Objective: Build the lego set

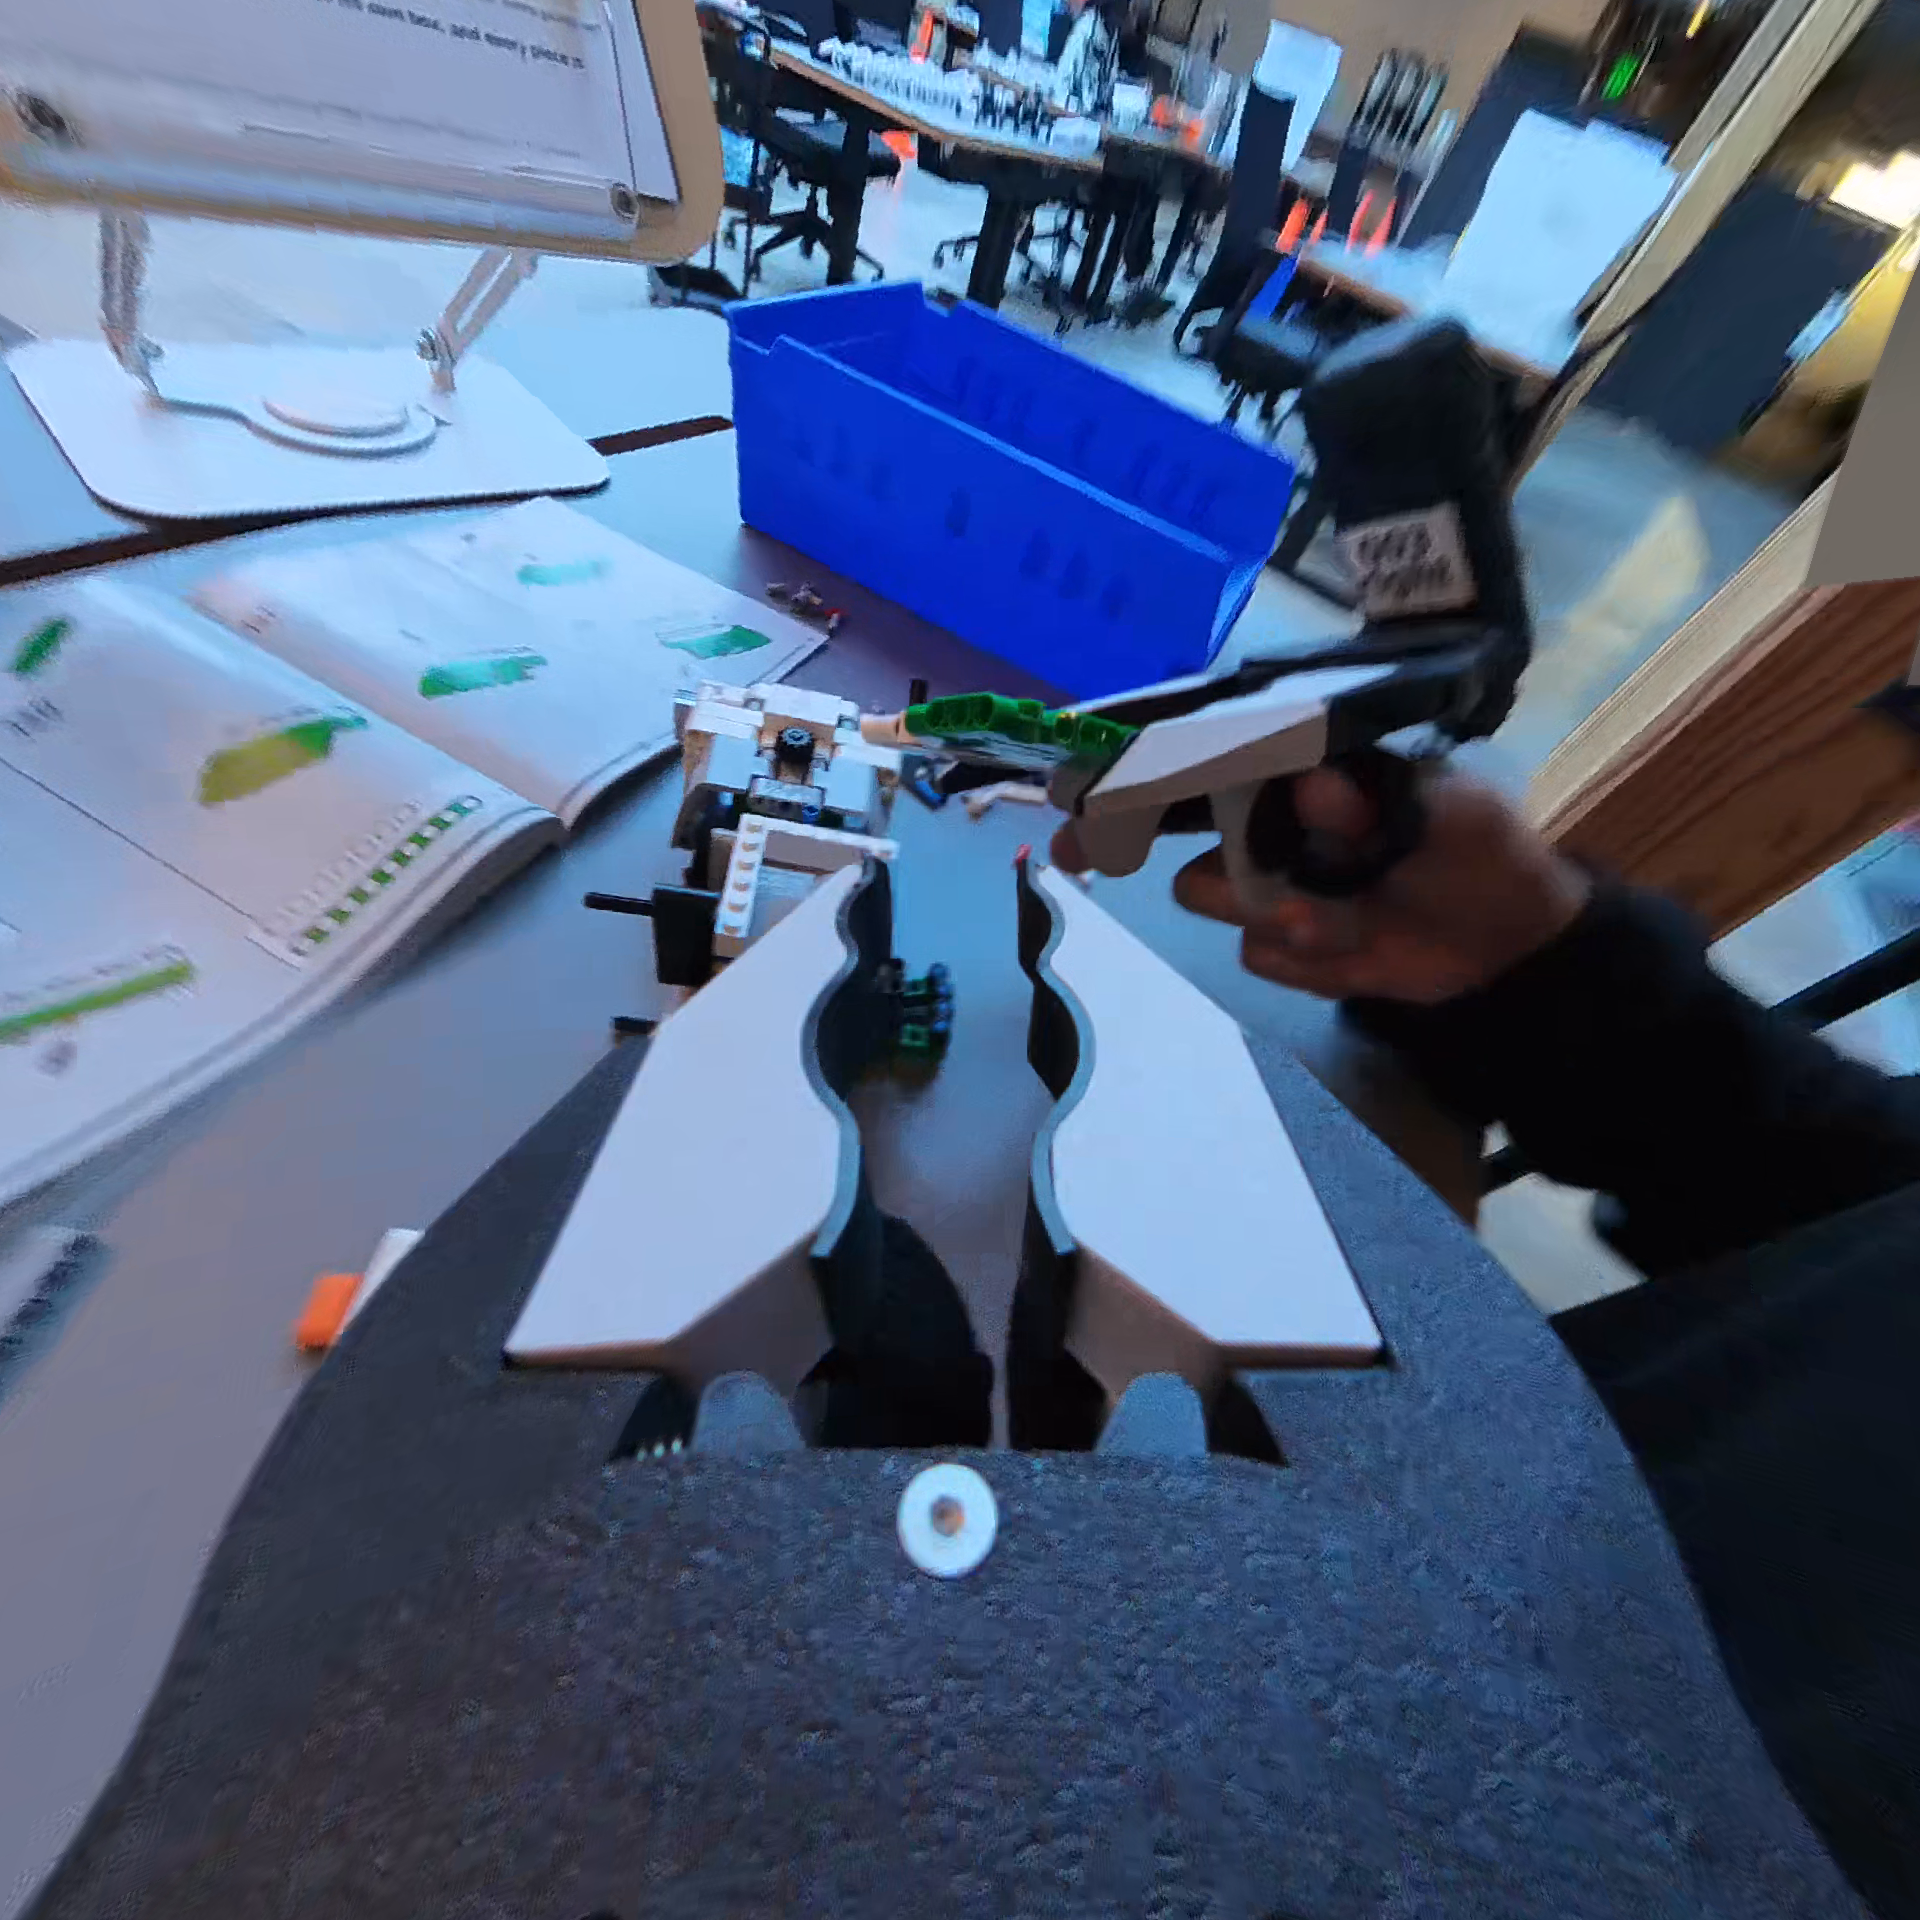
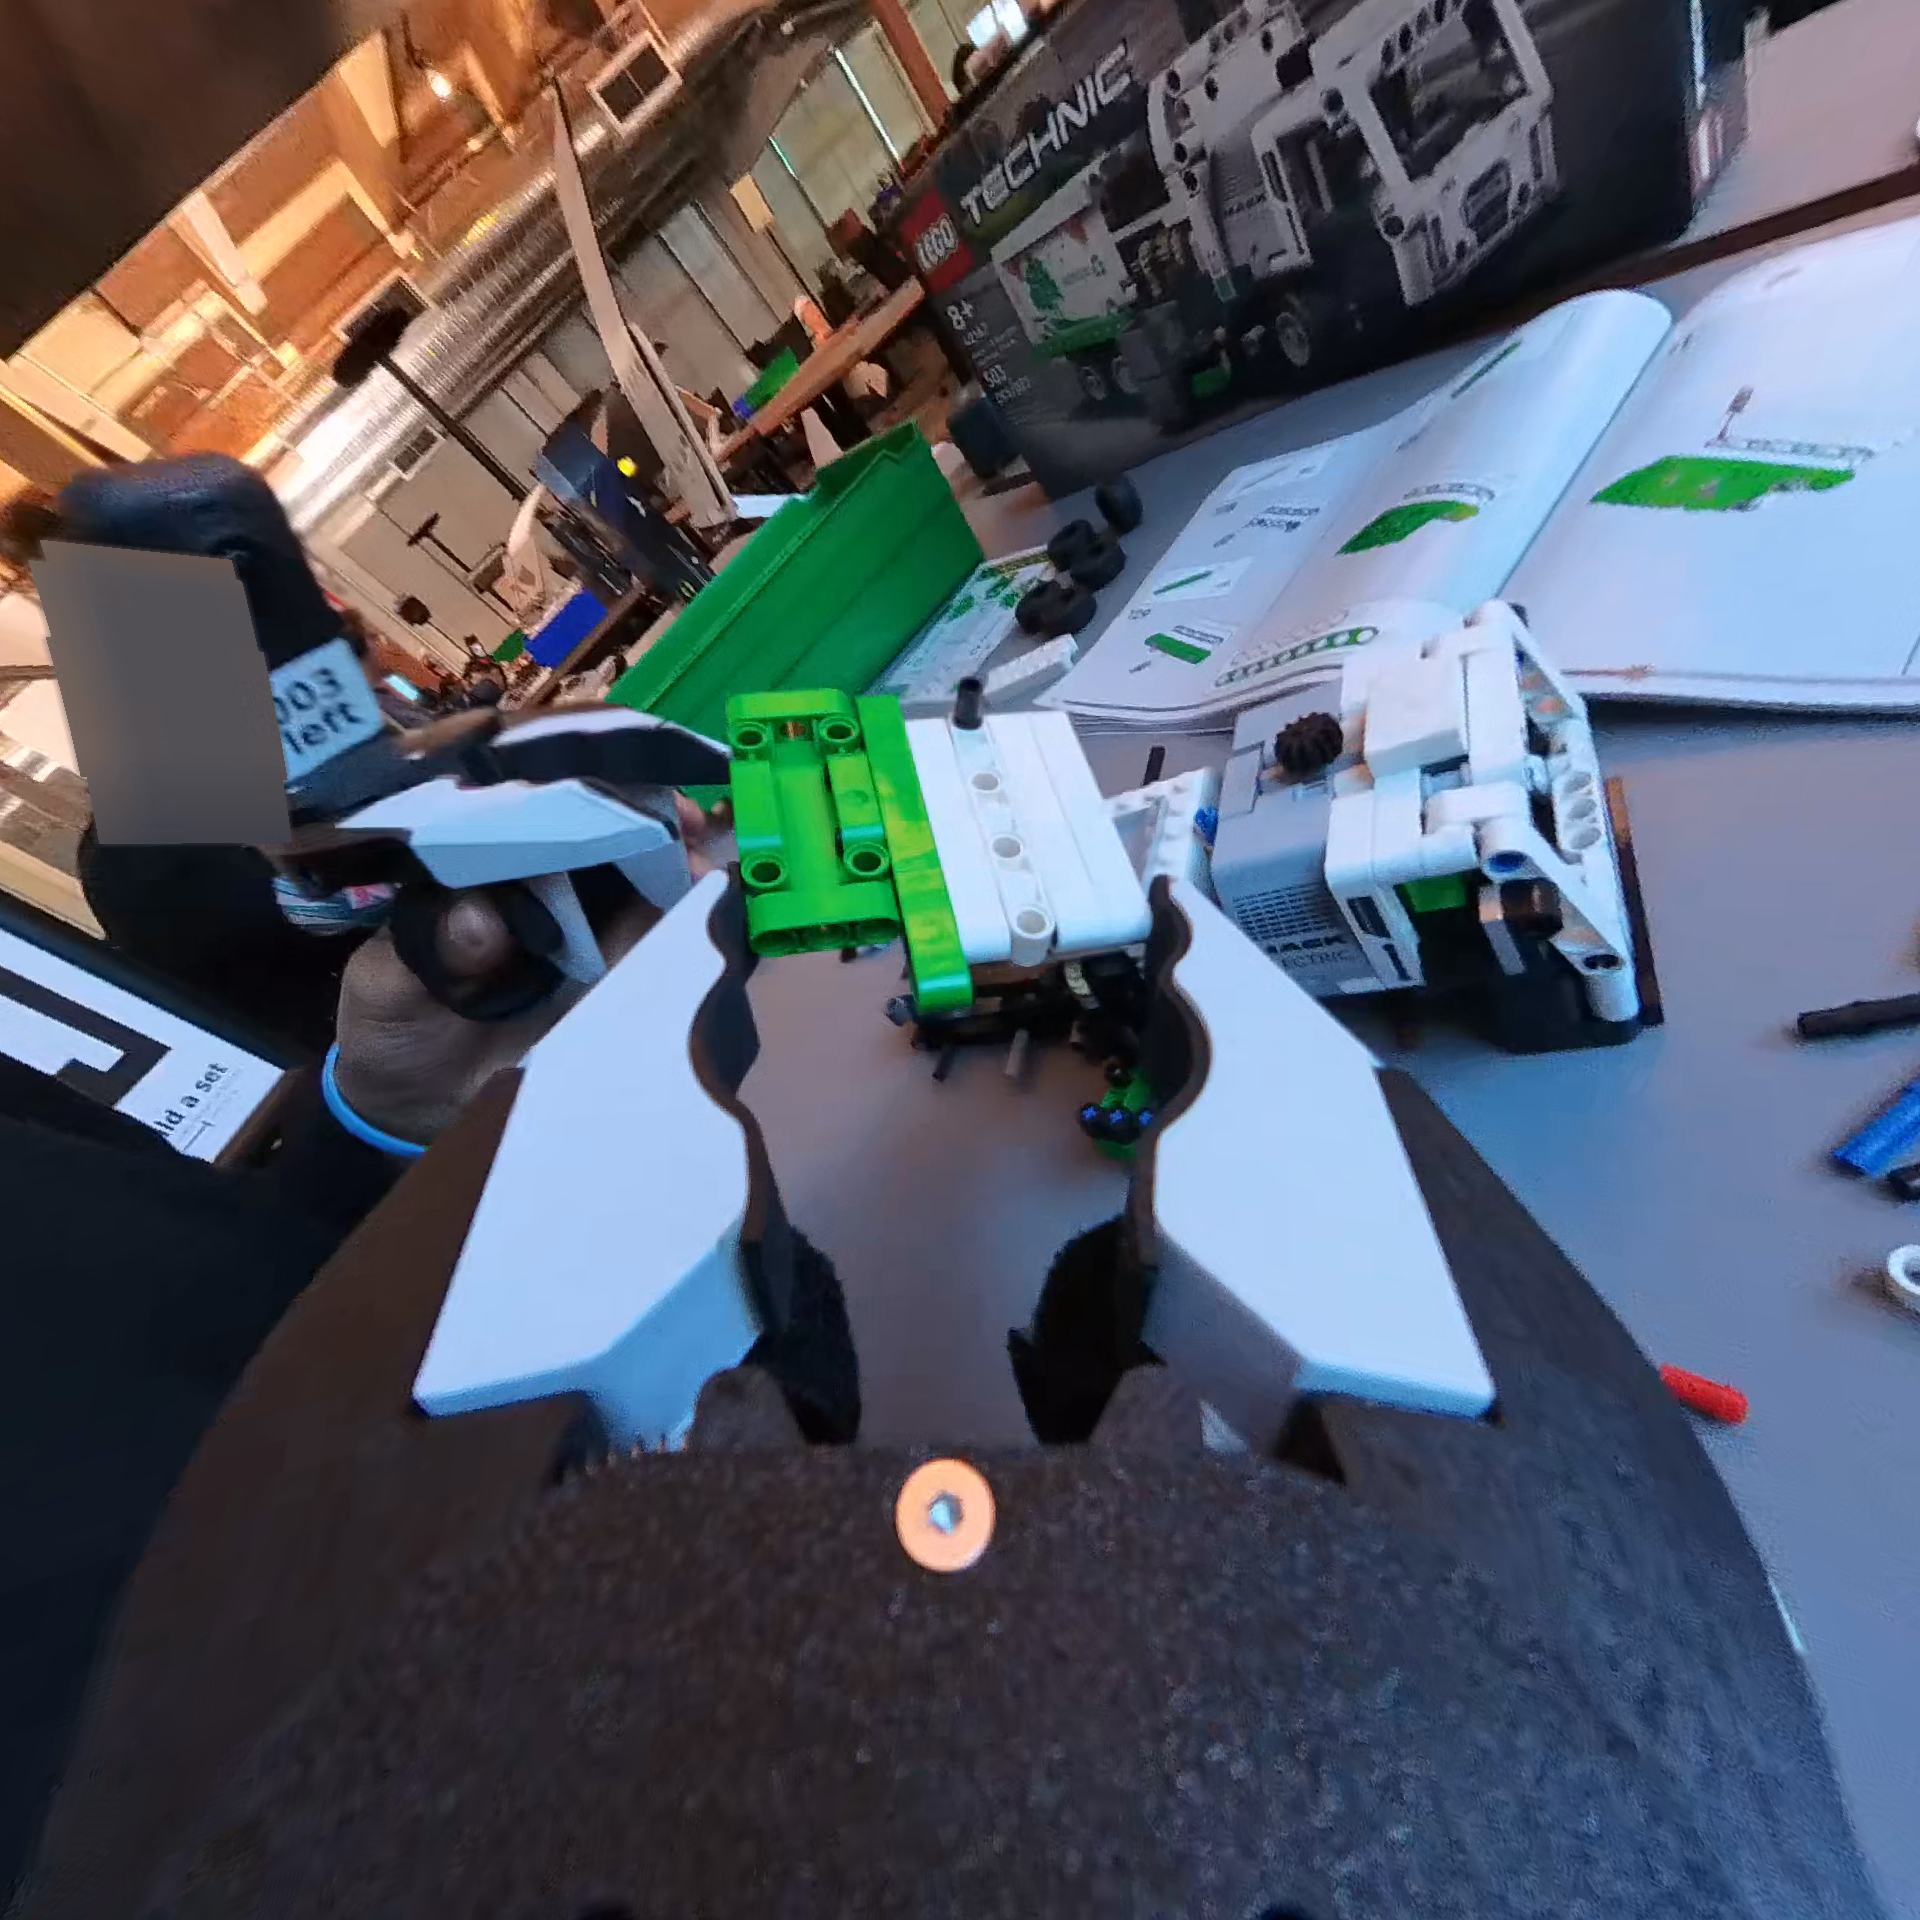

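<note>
My right gripper [image 2: 945, 894] is shut on a green and white panel assembly [image 2: 935, 831] and holds it above the table; black parts hang under it. In the left wrist view this gripper [image 1: 1081, 769] holds the assembly [image 1: 987, 722] right next to the white truck cab build [image 1: 779, 790], which stands on the dark table [image 1: 468, 1091]. The cab [image 2: 1434, 831] sits to the right of the held assembly. My left gripper [image 1: 945, 873] is open and empty, just in front of the cab, above a small green and black piece [image 1: 920, 1013]. It also shows at the left of the right wrist view [image 2: 707, 774].
An open instruction booklet [image 1: 312, 727] lies left of the cab. A blue bin [image 1: 987, 488] stands behind it, and a tablet stand [image 1: 312, 416] at the back left. A green bin [image 2: 821, 592], black wheels [image 2: 1081, 561] and the set's box [image 2: 1299, 208] lie beyond. Loose pieces [image 2: 1704, 1392] lie at the right.
</note>
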Motion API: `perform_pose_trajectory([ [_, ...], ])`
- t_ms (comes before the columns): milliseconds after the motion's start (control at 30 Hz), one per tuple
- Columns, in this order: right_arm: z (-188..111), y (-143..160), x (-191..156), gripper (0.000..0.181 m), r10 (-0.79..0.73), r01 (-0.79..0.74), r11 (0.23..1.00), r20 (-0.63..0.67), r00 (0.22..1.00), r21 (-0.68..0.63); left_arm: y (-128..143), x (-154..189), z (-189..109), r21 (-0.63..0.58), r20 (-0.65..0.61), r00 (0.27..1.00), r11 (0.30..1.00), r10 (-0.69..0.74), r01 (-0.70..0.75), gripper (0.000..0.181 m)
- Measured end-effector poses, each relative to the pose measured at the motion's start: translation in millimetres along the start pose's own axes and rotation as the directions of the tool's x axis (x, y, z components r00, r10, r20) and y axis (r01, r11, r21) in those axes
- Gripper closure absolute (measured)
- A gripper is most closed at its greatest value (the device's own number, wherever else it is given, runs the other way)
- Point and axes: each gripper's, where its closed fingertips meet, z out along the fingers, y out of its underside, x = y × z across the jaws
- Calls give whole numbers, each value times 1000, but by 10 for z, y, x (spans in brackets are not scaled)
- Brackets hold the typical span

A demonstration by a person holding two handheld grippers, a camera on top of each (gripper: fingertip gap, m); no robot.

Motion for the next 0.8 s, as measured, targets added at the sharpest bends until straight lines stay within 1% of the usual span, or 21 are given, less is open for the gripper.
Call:
perform_pose_trajectory([
  [100, 20, 68, 10, 107, -11, 10, 999, -26, 1000, -51, 80, -58, 53, -68, 53, 988, 988, 143, -139, 157],
  [167, 28, 81, -25, 107, -1, 0, 998, -19, 1000, -61, 99, -55, 99, -88, 70, 968, 968, 242, -235, 155],
  [233, 32, 85, -55, 107, 12, -13, 998, -12, 1000, -64, 127, -81, 158, -122, 120, 913, 919, 389, -375, 150],
  [300, 36, 83, -57, 107, 16, -17, 998, -20, 1000, -63, 143, -84, 223, -148, 178, 828, 846, 532, -512, 143],
  [367, 45, 90, -52, 107, 36, -37, 997, -26, 999, -63, 148, -13, 289, -139, 209, 765, 793, 609, -593, 134],
  [400, 53, 96, -61, 107, 48, -50, 997, -21, 999, -62, 152, 34, 323, -127, 215, 753, 782, 622, -610, 130],
  [467, 71, 115, -87, 107, 69, -70, 995, -9, 998, -66, 151, 99, 380, -105, 231, 750, 783, 619, -614, 122],
  [567, 94, 140, -82, 107, 68, -69, 995, -18, 998, -71, 94, 95, 402, -80, 288, 746, 791, 600, -606, 121],
  [600, 100, 152, -74, 107, 66, -68, 995, -25, 998, -76, 82, 95, 406, -74, 296, 745, 792, 598, -606, 118],
  [667, 103, 176, -24, 107, 41, -47, 995, -60, 997, -90, 32, 83, 391, -57, 325, 742, 795, 586, -603, 117],
  [800, 105, 178, -21, 107, 36, -42, 995, -63, 997, -91, 30, 67, 396, -65, 324, 741, 795, 589, -603, 118],
])
